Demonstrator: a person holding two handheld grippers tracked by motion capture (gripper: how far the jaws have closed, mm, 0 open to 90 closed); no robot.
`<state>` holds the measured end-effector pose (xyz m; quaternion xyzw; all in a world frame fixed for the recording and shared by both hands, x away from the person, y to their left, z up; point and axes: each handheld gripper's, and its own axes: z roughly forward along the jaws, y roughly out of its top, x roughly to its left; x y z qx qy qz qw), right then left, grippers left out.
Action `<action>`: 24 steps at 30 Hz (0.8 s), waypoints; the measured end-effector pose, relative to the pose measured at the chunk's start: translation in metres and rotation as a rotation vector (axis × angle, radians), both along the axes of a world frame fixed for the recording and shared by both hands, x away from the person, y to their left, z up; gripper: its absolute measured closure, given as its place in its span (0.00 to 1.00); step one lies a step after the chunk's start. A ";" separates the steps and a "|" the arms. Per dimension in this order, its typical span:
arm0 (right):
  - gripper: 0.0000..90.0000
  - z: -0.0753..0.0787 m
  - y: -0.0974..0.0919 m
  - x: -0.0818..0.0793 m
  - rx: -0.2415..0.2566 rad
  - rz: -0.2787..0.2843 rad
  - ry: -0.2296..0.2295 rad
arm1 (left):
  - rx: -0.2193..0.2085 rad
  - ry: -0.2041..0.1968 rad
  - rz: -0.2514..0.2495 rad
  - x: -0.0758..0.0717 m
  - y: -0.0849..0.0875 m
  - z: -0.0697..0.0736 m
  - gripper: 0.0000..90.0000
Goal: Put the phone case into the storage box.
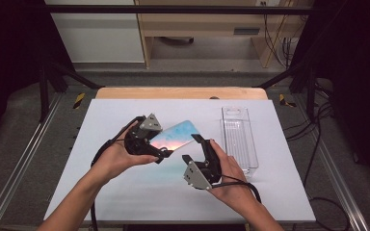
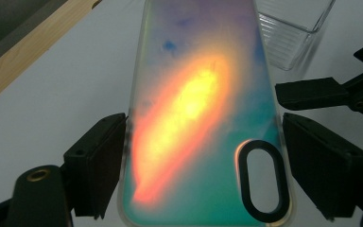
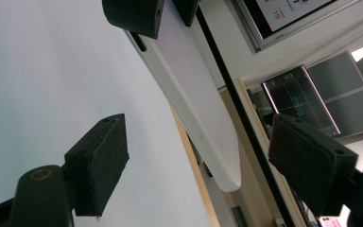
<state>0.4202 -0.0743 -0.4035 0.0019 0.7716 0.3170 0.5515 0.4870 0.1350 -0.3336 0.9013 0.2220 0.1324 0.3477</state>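
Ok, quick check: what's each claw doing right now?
Left claw: shut on the iridescent phone case, gripped by its side edges.
Right claw: open, nothing held; the case's end lies between its jaws, untouched.

one phone case (image 1: pixel 176 136), iridescent with a single oval camera cutout. one clear plastic tray (image 1: pixel 239 139), ribbed inside. two hand-held grippers: the left hand-held gripper (image 1: pixel 160 150) and the right hand-held gripper (image 1: pixel 193 148), each with two black jaws. one white tabletop (image 1: pixel 125 192).

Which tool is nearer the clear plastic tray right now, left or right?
Right. The right tool sits just beside the clear plastic tray, apart from it; the left tool is farther away, gripping the phone case.
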 end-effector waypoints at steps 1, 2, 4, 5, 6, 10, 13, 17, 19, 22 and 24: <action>0.24 0.000 0.001 0.001 -0.015 0.006 -0.012 | 0.001 0.001 0.000 0.000 -0.001 0.000 0.19; 0.25 0.000 0.002 0.001 -0.017 0.003 -0.019 | 0.000 0.001 -0.001 0.000 -0.001 0.001 0.19; 0.26 0.000 0.005 0.001 -0.027 0.002 -0.026 | -0.003 0.000 -0.003 0.000 -0.002 0.001 0.19; 0.26 -0.001 0.006 0.001 -0.032 0.000 -0.029 | -0.003 0.000 -0.003 0.000 -0.002 0.001 0.19; 0.27 -0.001 0.007 0.001 -0.040 0.001 -0.033 | -0.004 0.001 -0.004 0.000 -0.002 0.001 0.19; 0.29 -0.003 0.009 0.001 -0.060 -0.005 -0.051 | 0.000 0.001 -0.007 0.000 -0.004 0.001 0.19; 0.31 -0.004 0.010 0.001 -0.064 -0.010 -0.053 | 0.002 0.003 -0.007 0.000 -0.003 0.001 0.19; 0.35 -0.003 0.012 0.002 -0.079 -0.006 -0.063 | 0.001 0.006 -0.006 0.000 -0.002 0.001 0.19; 0.37 -0.003 0.012 0.002 -0.083 -0.004 -0.066 | 0.001 0.005 -0.004 0.000 -0.002 0.001 0.19; 0.39 -0.004 0.015 0.001 -0.083 -0.006 -0.066 | 0.005 0.006 -0.009 0.000 -0.003 0.002 0.19; 0.40 -0.004 0.015 0.002 -0.101 0.004 -0.080 | 0.003 0.008 -0.009 -0.001 -0.003 0.002 0.19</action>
